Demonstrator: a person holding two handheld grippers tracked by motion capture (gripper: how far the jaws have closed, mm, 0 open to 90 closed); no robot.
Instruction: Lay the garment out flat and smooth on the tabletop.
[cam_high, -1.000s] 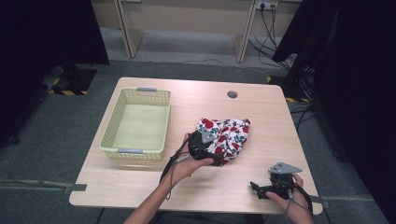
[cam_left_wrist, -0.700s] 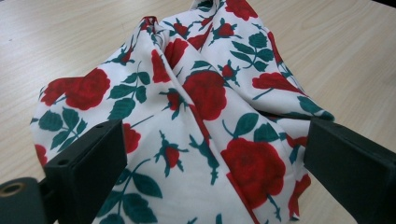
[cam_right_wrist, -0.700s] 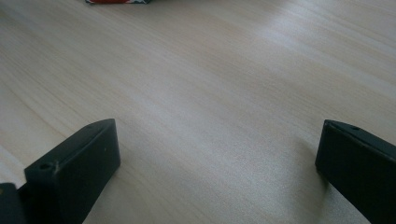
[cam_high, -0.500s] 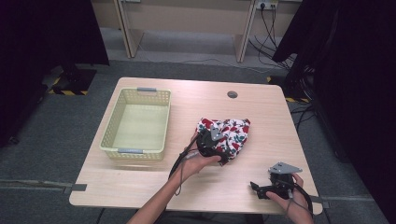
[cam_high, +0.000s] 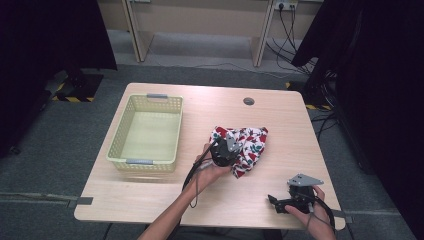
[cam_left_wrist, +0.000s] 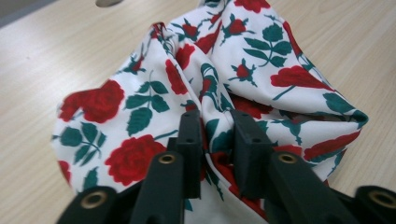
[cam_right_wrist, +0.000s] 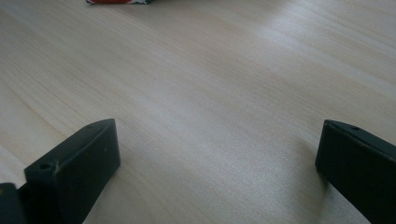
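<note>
Sitting on the bench (cam_high: 165, 205), a yellow basket (cam_high: 116, 148) is seen at the left, with the rose-print cloth (cam_high: 252, 142) crumpled near the middle. A fold of that cloth is pinched by the left hand-held gripper (cam_left_wrist: 215, 135), whose jaws have just been closing. The right hand-held gripper (cam_right_wrist: 217, 154) is held wide open, nothing between.

floor: grey carpet (cam_high: 60, 150) | sides: black curtains (cam_high: 380, 75)
</note>
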